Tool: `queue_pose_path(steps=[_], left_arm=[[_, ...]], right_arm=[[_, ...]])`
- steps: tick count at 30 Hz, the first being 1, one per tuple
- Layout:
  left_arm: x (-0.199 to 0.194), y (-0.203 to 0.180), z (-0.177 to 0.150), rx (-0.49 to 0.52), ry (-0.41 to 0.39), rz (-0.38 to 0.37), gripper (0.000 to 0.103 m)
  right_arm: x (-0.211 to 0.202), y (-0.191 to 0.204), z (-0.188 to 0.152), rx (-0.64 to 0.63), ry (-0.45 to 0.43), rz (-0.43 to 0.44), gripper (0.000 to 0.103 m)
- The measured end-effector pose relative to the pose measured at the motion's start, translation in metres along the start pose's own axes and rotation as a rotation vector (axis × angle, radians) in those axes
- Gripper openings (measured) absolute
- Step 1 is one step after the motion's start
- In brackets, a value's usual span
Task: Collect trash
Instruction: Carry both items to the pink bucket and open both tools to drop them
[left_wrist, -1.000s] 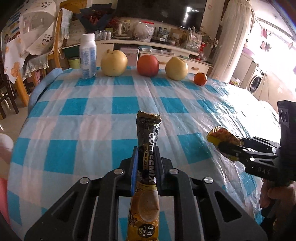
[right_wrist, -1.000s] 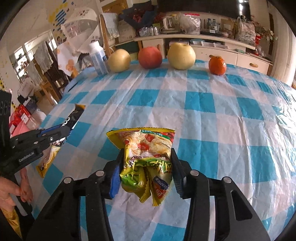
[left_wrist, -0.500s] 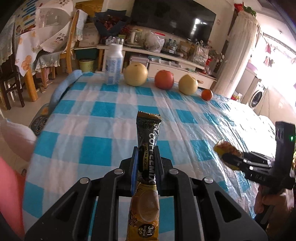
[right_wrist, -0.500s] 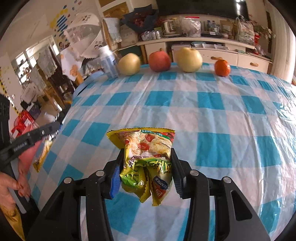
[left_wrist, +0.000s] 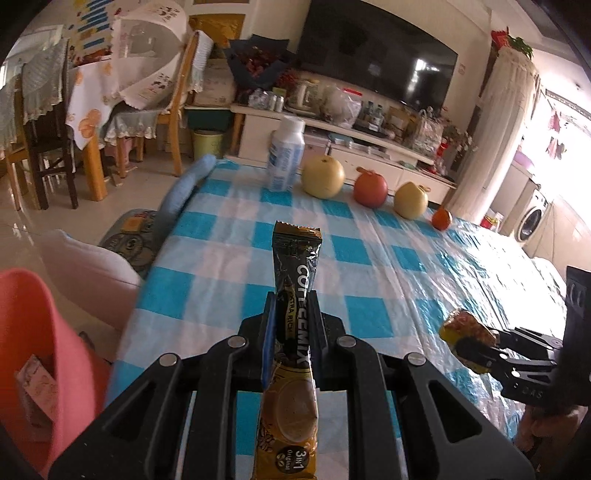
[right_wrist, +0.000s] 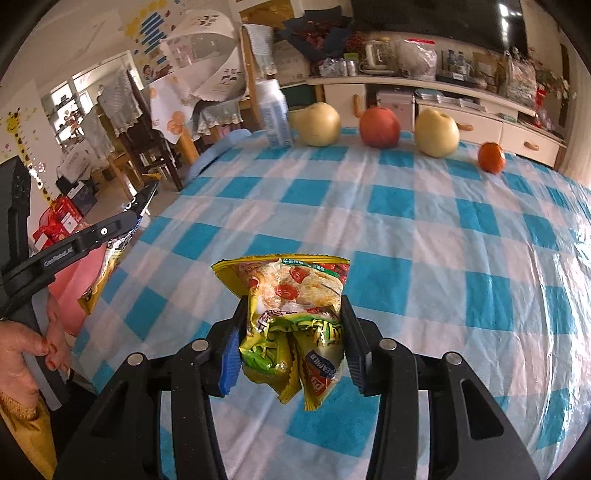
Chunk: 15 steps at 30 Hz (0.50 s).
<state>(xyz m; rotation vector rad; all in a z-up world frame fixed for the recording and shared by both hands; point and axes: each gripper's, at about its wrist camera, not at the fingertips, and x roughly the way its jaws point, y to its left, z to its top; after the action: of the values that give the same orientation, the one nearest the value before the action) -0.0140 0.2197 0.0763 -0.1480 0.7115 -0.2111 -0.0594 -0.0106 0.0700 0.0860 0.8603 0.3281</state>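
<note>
**Two wrappers held above the checked counter**

In the left wrist view, we see our left tool (left_wrist: 291, 325) clamped tight on a black and gold coffee sachet (left_wrist: 295, 295), which stands up between the pads and runs back under the camera. It hangs over the near left corner of the counter (left_wrist: 236, 236), which wears a blue and white checked cloth. Off that corner, low at the left, sits a pink bin (left_wrist: 40, 332) with a scrap of paper inside. Along the far edge stand a white bottle (left_wrist: 286, 155), a yellow pear (left_wrist: 323, 176), a red apple (left_wrist: 370, 190), a second yellow pear (left_wrist: 410, 200) and a small orange (left_wrist: 442, 218), in a row. At the right, our right tool (left_wrist: 469, 343) shows from the side, over the counter's right part, with a yellow wrapper in its tips.

In the right wrist view, our right tool (right_wrist: 291, 332) is partly closed on a crumpled yellow and green noodle wrapper (right_wrist: 295, 306), squeezed between both pads and held clear above the near middle of the counter (right_wrist: 443, 229). The bottle (right_wrist: 273, 114), the two pears (right_wrist: 317, 123), (right_wrist: 436, 133), the apple (right_wrist: 379, 127) and the orange (right_wrist: 491, 157) line the far edge. At the left, beyond the counter's left edge, our left hand (right_wrist: 29, 343) grips the left tool (right_wrist: 142, 205), the sachet (right_wrist: 103, 273) dangling from it over the pink bin (right_wrist: 79, 284).
</note>
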Motion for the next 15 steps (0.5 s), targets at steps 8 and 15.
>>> queue_pose_path(steps=[8, 15], left_arm=[[-0.019, 0.025, 0.005, -0.035, -0.042, 0.047, 0.017], [-0.033, 0.044, 0.007, -0.067, -0.068, 0.073, 0.017]], right_arm=[[-0.005, 0.032, 0.008, -0.043, -0.007, 0.021, 0.047], [-0.004, 0.062, 0.015, -0.079, -0.009, 0.053, 0.047]])
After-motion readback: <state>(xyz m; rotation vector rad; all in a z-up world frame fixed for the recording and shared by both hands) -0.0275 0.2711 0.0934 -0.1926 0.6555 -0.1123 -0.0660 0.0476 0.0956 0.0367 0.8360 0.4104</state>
